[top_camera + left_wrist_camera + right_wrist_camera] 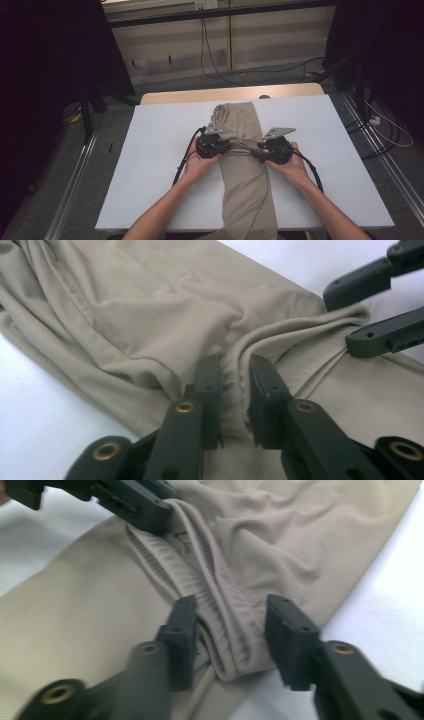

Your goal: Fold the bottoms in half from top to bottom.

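Bright, even light falls from above on the white rectangular table (160,150), while the room's left and right edges sink into near black. Soft shadows sit in the folds of the long beige knitted cloth (247,165). In the right gripper view the black right tongs (230,635) blur near the lens; the left gripper view is sharper, its white background glaring.

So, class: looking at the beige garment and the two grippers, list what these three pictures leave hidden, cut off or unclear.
1. High view: the garment runs off the bottom edge, so its near end is cut off.
2. High view: the jaws of the left gripper and right gripper are too small to judge.
3. Right gripper view: the fabric under the bunched ridge is hidden by folds.
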